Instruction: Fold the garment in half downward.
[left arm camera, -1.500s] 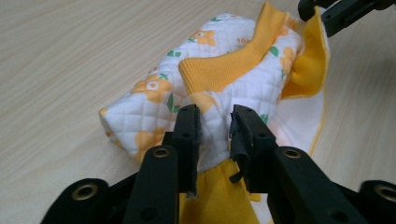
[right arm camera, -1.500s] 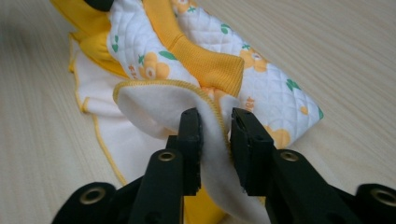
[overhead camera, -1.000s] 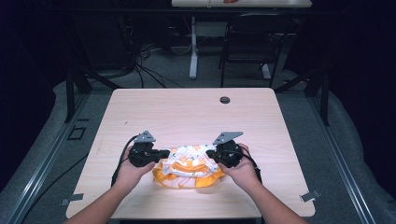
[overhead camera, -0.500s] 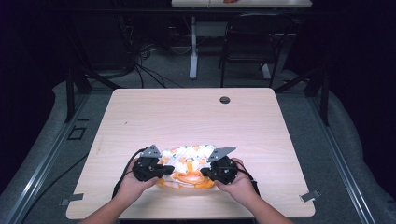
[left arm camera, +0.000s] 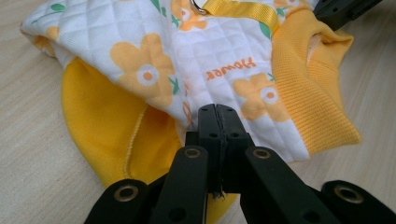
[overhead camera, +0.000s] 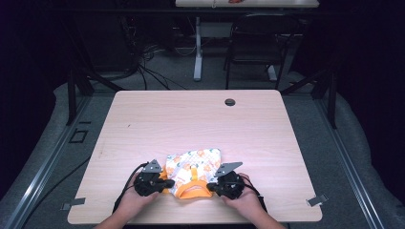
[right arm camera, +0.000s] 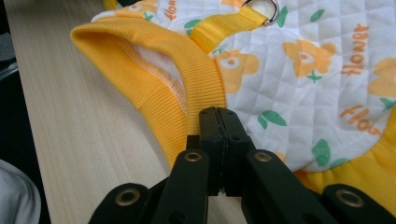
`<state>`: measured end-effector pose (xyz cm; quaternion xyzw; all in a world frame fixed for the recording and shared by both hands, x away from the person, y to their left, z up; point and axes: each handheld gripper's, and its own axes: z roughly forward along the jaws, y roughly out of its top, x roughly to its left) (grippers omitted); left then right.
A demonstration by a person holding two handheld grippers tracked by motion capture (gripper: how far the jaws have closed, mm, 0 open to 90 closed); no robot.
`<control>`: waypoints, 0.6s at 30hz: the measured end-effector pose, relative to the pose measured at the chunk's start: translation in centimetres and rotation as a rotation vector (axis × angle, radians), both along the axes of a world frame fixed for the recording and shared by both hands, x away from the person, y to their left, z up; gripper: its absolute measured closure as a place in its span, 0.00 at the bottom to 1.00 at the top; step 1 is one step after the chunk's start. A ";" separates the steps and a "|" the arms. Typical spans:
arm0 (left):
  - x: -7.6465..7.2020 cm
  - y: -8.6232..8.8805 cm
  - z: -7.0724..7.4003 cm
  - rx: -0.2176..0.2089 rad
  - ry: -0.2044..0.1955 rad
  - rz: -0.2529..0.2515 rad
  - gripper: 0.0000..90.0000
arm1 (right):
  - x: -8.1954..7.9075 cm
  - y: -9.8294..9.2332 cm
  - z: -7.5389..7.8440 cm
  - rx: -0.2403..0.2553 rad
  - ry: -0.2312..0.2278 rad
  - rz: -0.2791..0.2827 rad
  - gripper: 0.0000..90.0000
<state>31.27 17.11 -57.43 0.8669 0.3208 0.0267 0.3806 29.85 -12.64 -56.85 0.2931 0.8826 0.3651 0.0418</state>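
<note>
A small quilted garment [overhead camera: 193,171], white with orange flowers and green leaves and the word "Flower" printed on it, lay on the near part of the wooden table [overhead camera: 191,119], close to the person's edge. It had ribbed orange trim and a yellow strap [left arm camera: 243,9] running to a metal ring [right arm camera: 262,9] on its upper face. The left gripper [overhead camera: 160,183] sat at the garment's left side in the high view, and the right gripper [overhead camera: 215,187] at its right side, each carried by a hand that came in from the bottom of that view. In the left gripper view the two black jaws stood pressed together, their tips at the edge of the white quilted cloth where it met the orange lining, pinching that edge. In the right gripper view the jaws were likewise pressed together, nipping the garment where the ribbed orange collar [right arm camera: 159,79] joined the quilted panel. A round grommet hole [overhead camera: 230,102] sat in the table's far part, well apart from the garment.
</note>
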 end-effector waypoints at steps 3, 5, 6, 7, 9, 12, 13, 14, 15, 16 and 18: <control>0.1 0.0 0.0 0.004 0.000 -0.006 1.00 | -0.1 0.1 0.0 -0.006 -0.007 0.002 1.00; 0.1 0.0 0.0 0.002 -0.001 -0.001 1.00 | -0.1 0.1 0.0 -0.007 -0.006 0.002 1.00; 0.2 0.0 0.0 0.003 -0.001 0.001 1.00 | -0.1 0.1 0.0 -0.011 -0.004 0.001 1.00; 0.3 0.0 -0.1 0.004 -0.006 0.001 1.00 | 0.0 0.0 0.0 -0.012 -0.004 0.005 1.00; 0.6 0.0 -0.1 0.008 -0.011 0.008 1.00 | 0.3 0.1 -0.1 -0.003 0.000 0.005 1.00; 1.3 -0.1 -0.1 0.007 -0.012 0.021 1.00 | 0.6 0.2 -0.1 0.003 0.003 -0.006 1.00; 1.4 -0.1 -0.1 0.009 -0.011 0.024 1.00 | 0.8 0.2 -0.1 0.002 0.006 -0.011 1.00; 1.7 -0.1 -0.1 0.006 -0.008 0.034 1.00 | 0.9 0.2 -0.1 0.001 0.008 -0.014 1.00; 2.0 -0.1 -0.1 0.005 -0.009 0.041 1.00 | 1.1 0.3 -0.1 0.003 0.010 -0.018 1.00; 2.2 -0.1 -0.1 0.010 -0.013 0.039 1.00 | 1.3 0.3 -0.1 -0.005 0.004 -0.027 1.00; 2.7 -0.2 0.0 0.012 -0.010 0.053 1.00 | 1.8 0.4 0.0 -0.019 0.005 -0.024 1.00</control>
